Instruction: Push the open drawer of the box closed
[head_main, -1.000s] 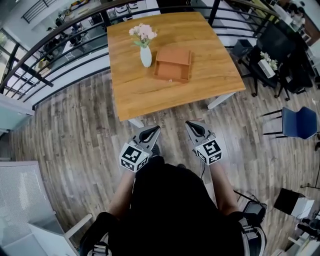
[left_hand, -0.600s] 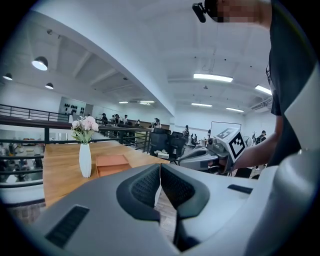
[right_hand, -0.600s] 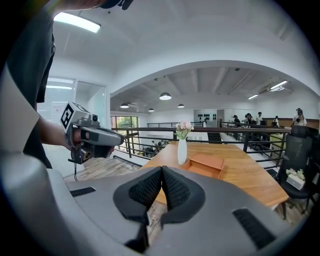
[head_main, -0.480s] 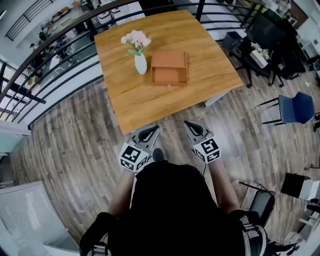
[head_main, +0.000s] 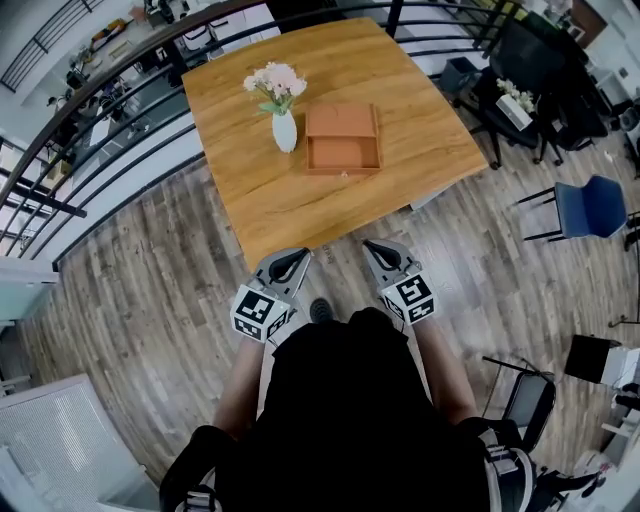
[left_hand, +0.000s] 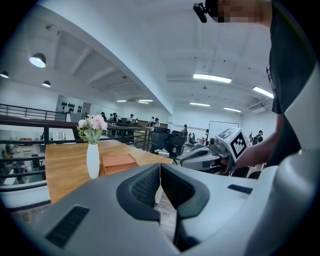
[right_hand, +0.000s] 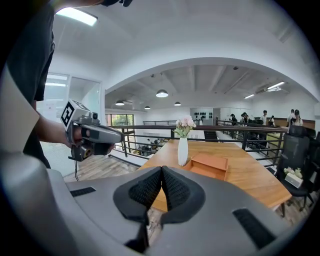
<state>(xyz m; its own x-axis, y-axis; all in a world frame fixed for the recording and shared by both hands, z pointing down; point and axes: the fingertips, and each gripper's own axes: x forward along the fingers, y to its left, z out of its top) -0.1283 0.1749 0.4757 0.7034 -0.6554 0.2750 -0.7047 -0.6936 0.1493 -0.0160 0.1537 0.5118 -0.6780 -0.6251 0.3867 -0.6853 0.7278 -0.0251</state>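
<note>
Over the floor, just short of the counter (head_main: 262, 215), the left gripper (head_main: 297, 258) and right gripper (head_main: 374, 249) each hold their jaws pressed together on nothing. Well ahead, mid-counter beside a vase (head_main: 285, 131), sits the box (head_main: 342, 120). Its drawer (head_main: 342, 154) apparently slides out toward the person, so a push runs straight away; the right gripper is slightly nearer.

The table (head_main: 290, 205) is smooth grained wood, the box (head_main: 341, 122) matt, the vase (head_main: 285, 132) glossy (ceramic-looking).
</note>
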